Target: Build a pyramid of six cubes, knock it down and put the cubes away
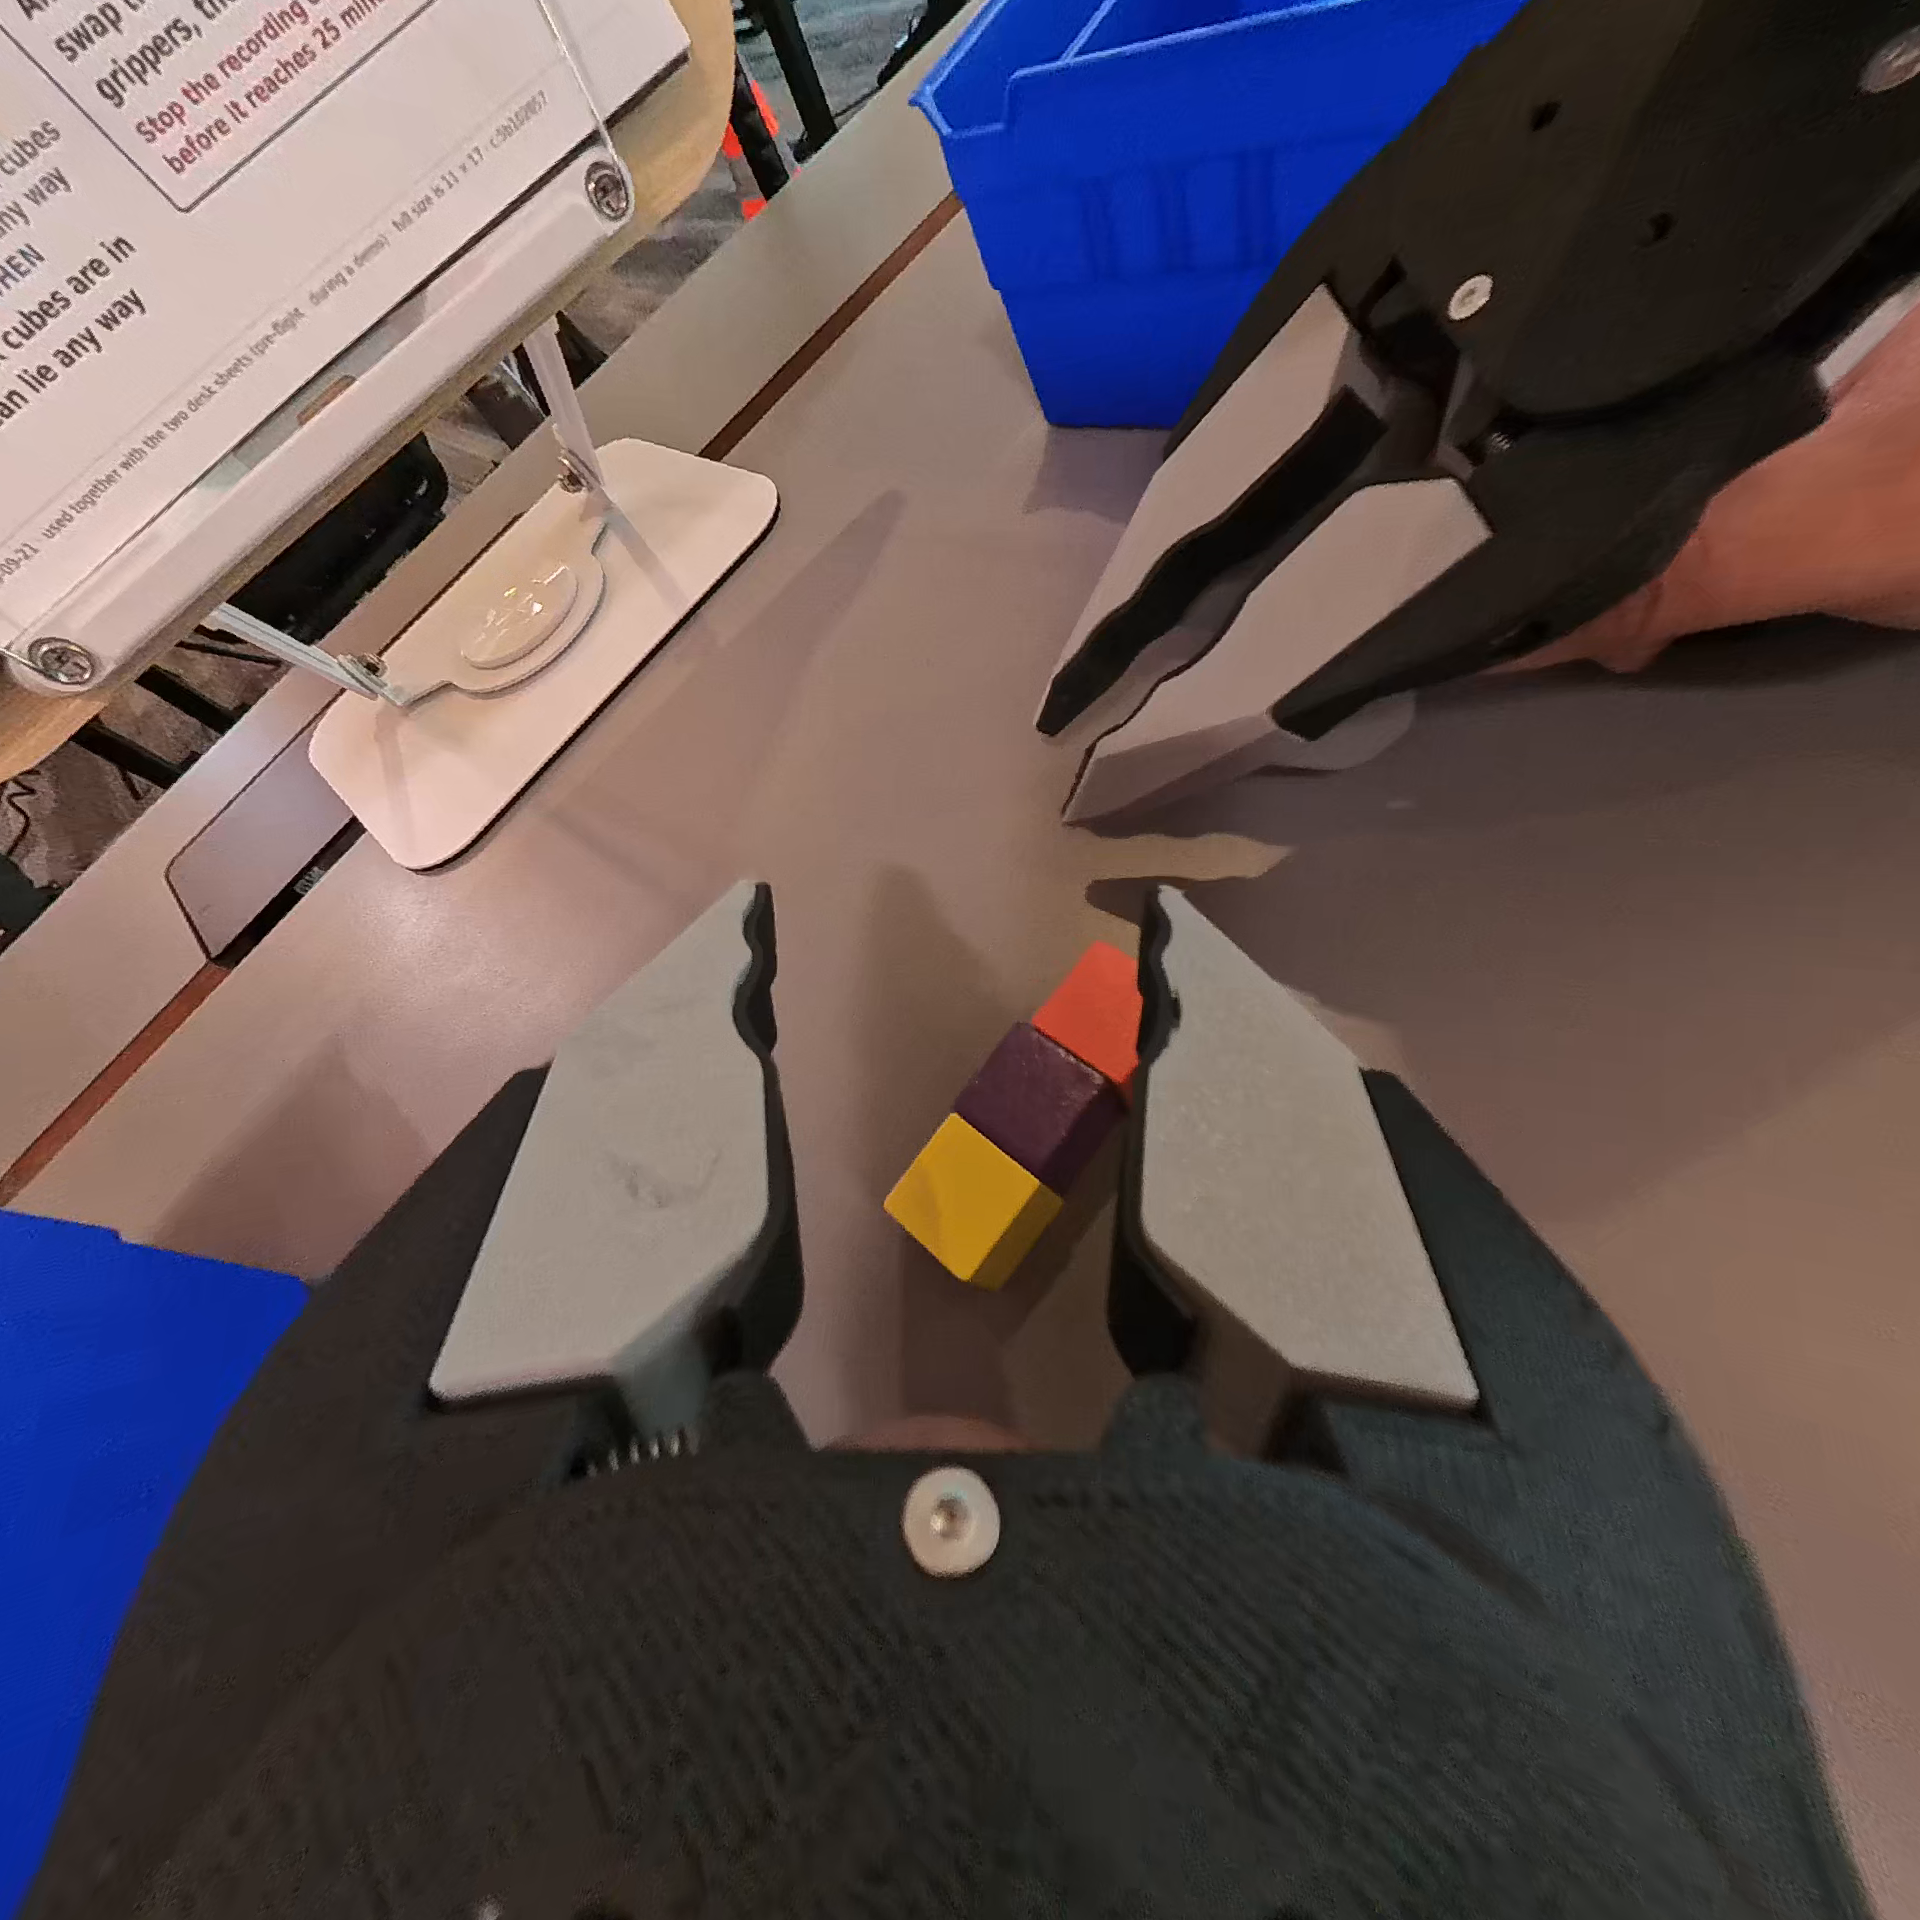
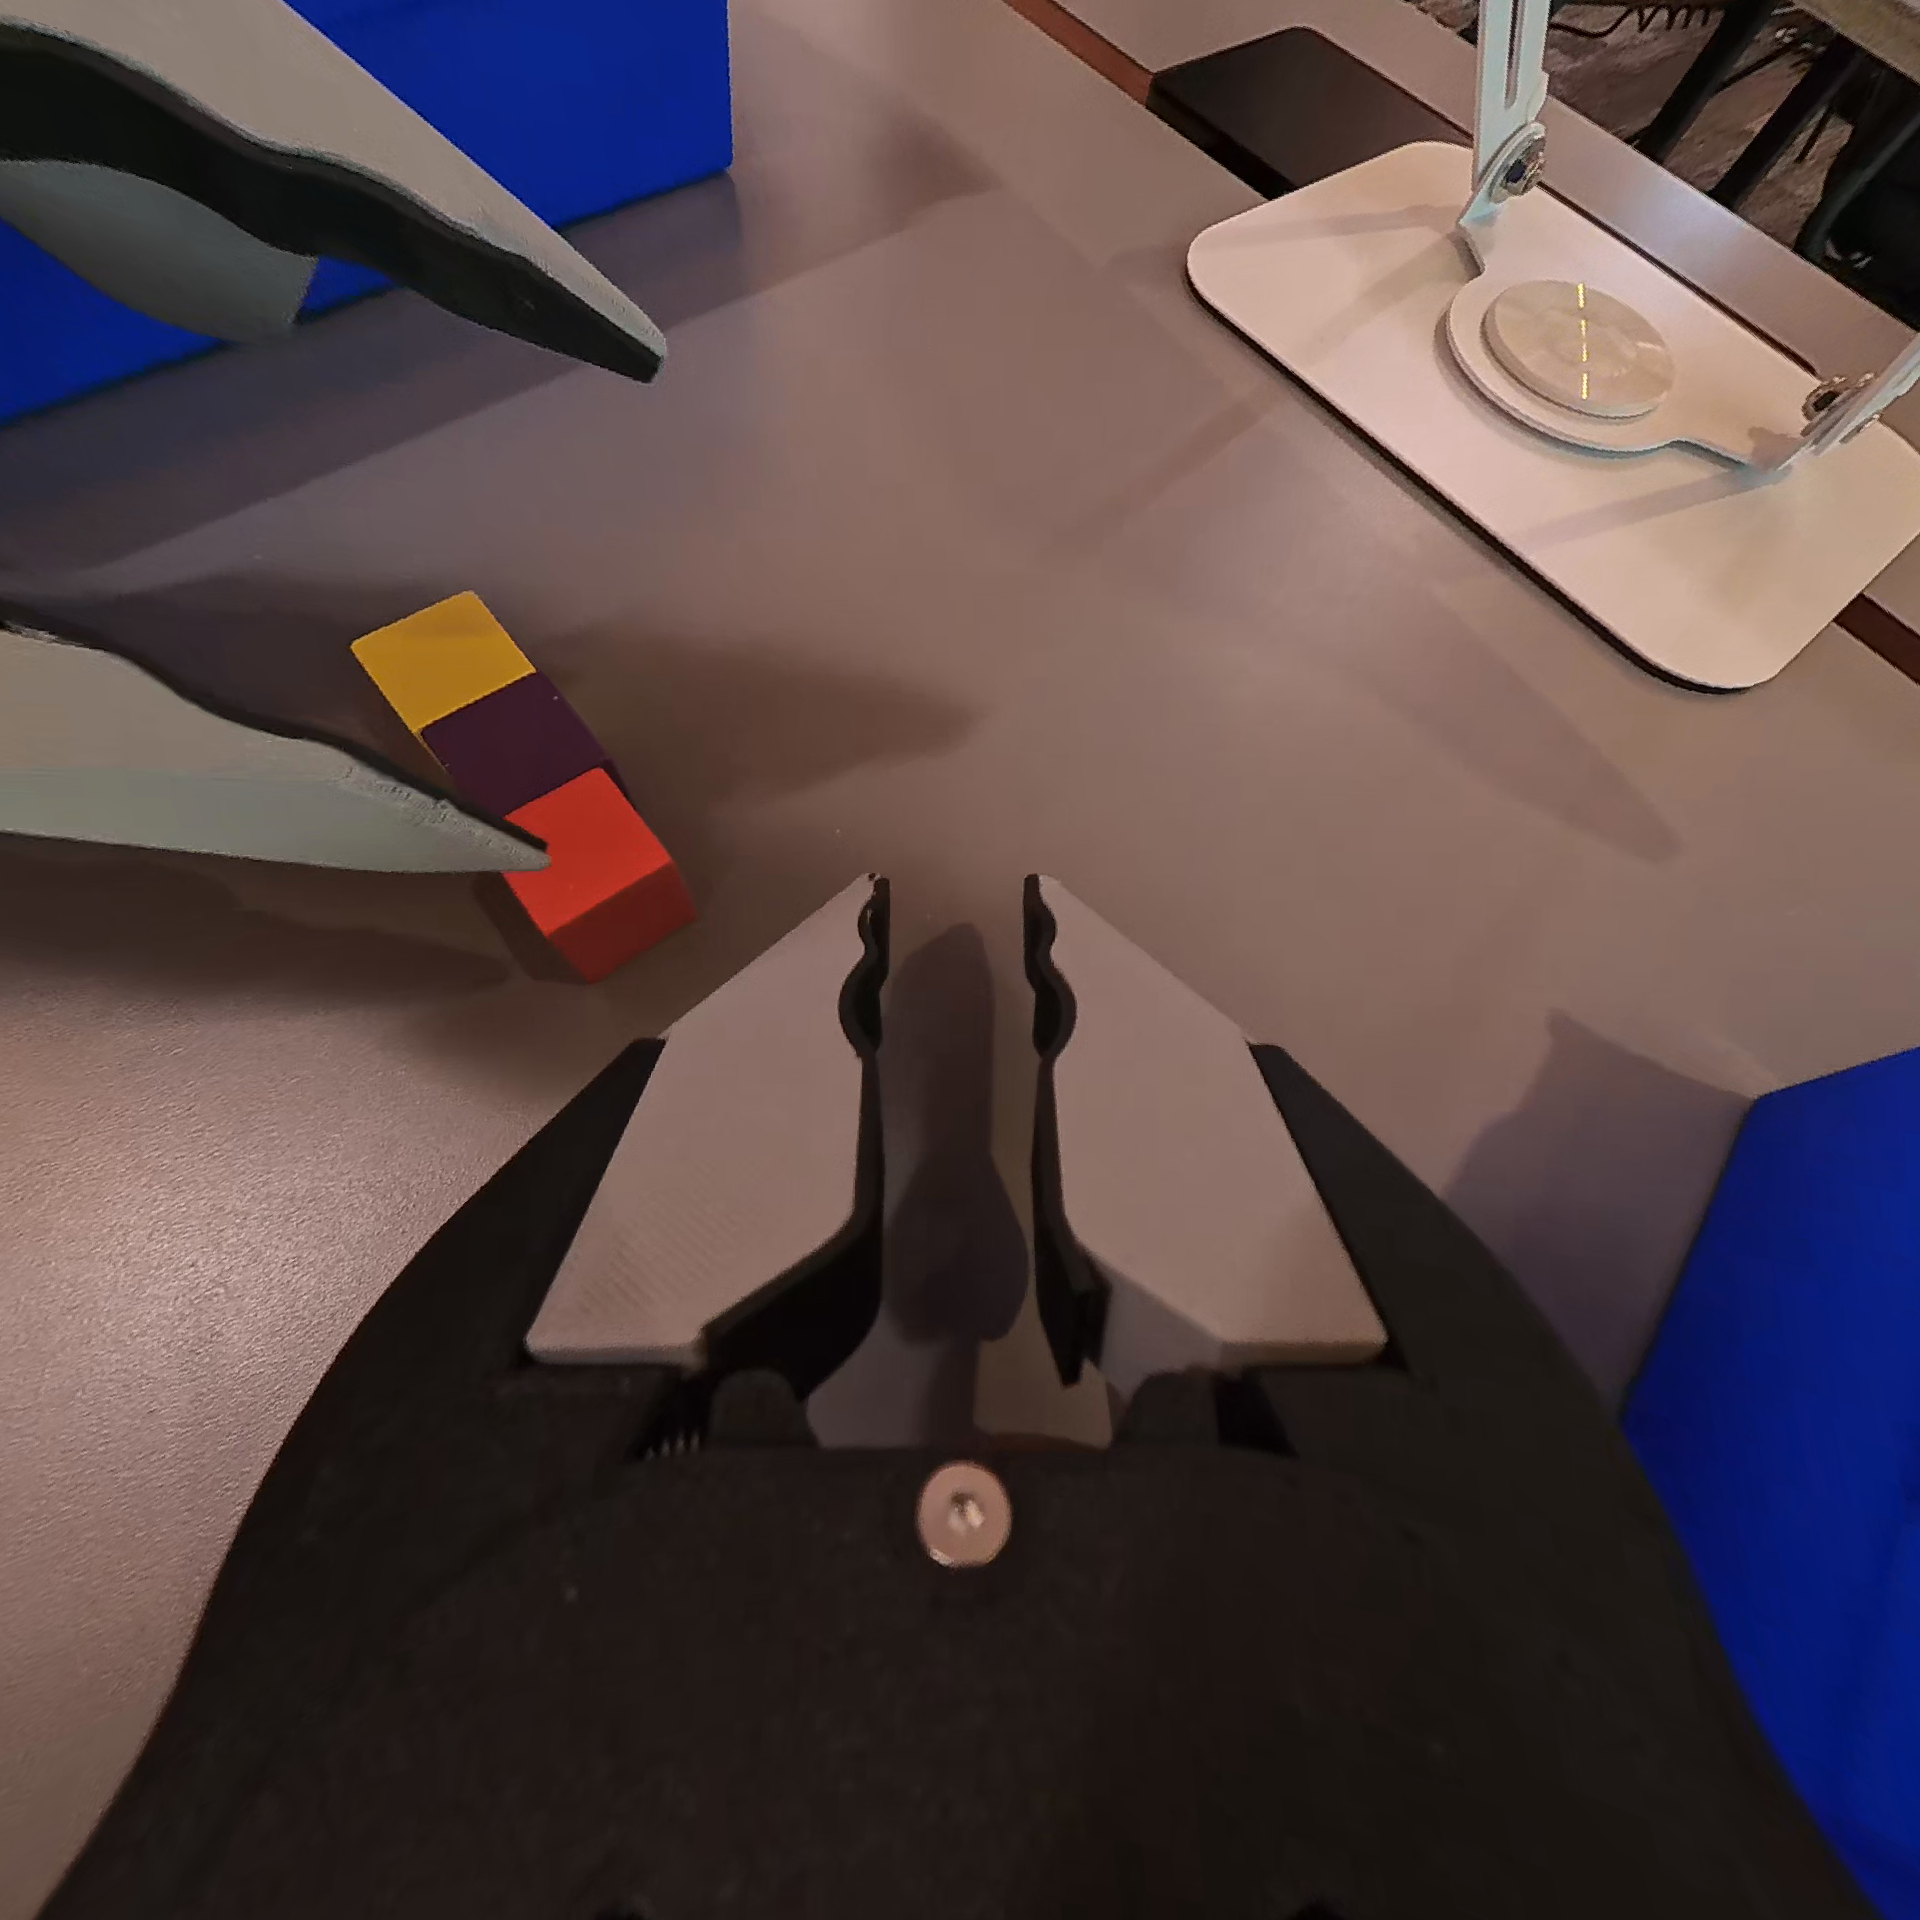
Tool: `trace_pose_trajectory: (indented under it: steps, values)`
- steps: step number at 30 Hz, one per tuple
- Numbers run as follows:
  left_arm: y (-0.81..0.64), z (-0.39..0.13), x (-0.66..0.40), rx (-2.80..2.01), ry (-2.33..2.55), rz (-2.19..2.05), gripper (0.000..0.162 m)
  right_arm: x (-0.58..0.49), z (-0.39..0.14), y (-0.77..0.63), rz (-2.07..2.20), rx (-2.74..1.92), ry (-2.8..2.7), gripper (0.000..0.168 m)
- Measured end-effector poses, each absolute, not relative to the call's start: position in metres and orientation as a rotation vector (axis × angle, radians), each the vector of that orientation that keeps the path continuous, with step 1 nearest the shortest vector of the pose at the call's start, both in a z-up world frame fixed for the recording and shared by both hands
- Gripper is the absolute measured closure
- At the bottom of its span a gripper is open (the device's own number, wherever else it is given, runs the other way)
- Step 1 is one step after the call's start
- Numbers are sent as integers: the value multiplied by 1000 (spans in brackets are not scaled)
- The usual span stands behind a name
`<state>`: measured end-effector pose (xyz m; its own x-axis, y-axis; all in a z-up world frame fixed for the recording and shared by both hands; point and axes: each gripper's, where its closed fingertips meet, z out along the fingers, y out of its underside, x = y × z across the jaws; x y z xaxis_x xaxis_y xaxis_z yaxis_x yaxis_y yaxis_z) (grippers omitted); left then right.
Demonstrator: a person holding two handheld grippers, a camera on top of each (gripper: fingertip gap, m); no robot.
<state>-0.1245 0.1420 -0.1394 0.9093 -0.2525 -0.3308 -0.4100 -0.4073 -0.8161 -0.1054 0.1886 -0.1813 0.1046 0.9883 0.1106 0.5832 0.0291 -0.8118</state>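
Yellow cube point(image 1: 971, 1195), purple cube point(image 1: 1039, 1101), orange cube point(image 1: 1096, 1008) touching in a row mid-table point(image 1: 1558, 1039) | left gripper point(image 1: 956, 925) jaws spread over row | right gripper point(image 2: 956, 883) jaws narrowly parted, empty, beside orange cube

Three cubes seen, laid flat on grey table point(image 1: 1558, 1039) in one touching row: yellow cube point(image 1: 971, 1195), purple cube point(image 1: 1039, 1101) in middle, orange-red cube point(image 1: 1091, 1008). None stacked.

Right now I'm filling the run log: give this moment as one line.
stage: base row | yellow cube, purple cube, red cube touching in line | left gripper open around row | right gripper open, empty
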Motion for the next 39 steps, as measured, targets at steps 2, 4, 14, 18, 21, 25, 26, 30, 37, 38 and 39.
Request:
trace_pose_trajectory:
  steps: [2,4,14,18,21,25,26,30,37,38,39]
  values:
    - [143,-140,-126,-2017,467,174,93,-106,-181,189,693,-1640,-1567,145]
    - [143,-141,-127,-2023,456,151,93,-106,-182,189,694,-1640,-1571,145]
    - [140,-136,-117,-2001,503,181,93,-106,-182,188,698,-1641,-1576,145]
    - [137,-134,-114,-1992,520,183,93,-106,-182,188,706,-1640,-1574,145]
    - [136,-137,-110,-1994,526,162,93,-106,-182,187,705,-1642,-1579,145]
    - [137,-147,-106,-2015,546,153,93,-106,-181,188,704,-1635,-1574,145]
    - [138,-149,-106,-2020,548,155,93,-105,-181,188,707,-1636,-1572,145]
    - [138,-151,-108,-2031,544,154,93,-105,-180,189,715,-1640,-1565,145]
    - [134,-117,-115,-1940,483,176,93,-104,-167,194,712,-1609,-1504,139]
    - [133,-110,-118,-1927,470,178,93,-104,-165,194,713,-1603,-1495,139]
    - [131,-103,-120,-1911,456,178,93,-104,-163,195,713,-1597,-1489,139]
